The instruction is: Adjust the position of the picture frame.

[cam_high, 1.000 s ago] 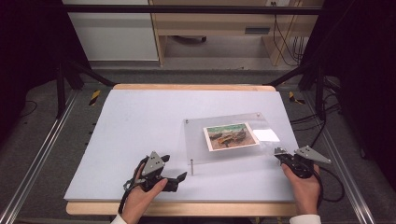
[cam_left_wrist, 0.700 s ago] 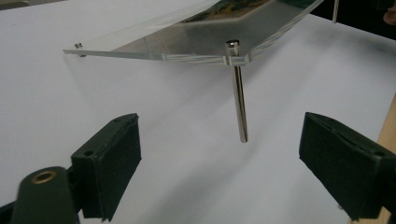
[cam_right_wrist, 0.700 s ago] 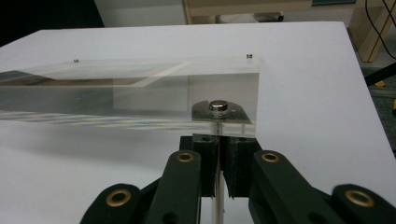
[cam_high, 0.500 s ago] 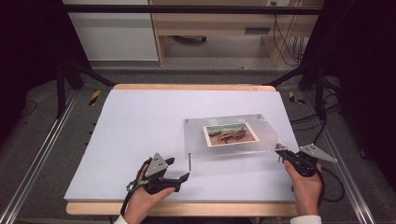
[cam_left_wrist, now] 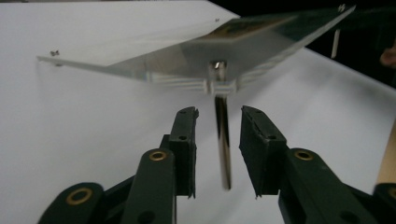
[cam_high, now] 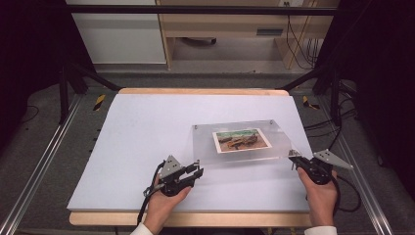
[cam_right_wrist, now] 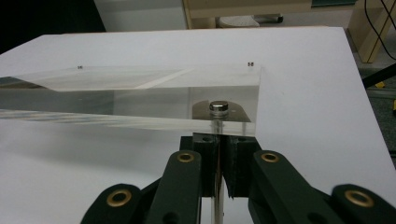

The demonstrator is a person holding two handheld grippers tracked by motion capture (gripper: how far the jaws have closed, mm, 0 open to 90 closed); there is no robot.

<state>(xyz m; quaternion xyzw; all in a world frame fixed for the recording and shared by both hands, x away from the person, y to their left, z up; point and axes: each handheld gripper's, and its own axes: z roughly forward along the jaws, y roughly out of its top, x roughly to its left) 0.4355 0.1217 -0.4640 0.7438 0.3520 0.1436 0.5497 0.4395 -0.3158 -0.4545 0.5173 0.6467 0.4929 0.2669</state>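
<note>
Left jaws open around near-left post [cam_left_wrist: 222,140] | right jaws clamped on near-right post [cam_right_wrist: 215,128] | frame [cam_high: 244,142] rigid, slick, scratch-prone acrylic; best held by posts

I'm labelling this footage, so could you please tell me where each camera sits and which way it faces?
High view: above the near table edge, looking forward and down; both forearms, left gripper, right gripper.
Left gripper view: on that gripper, facing the acrylic frame and its metal leg.
Right gripper view: facing the frame corner, shut on a leg.
All share the frame.
</note>
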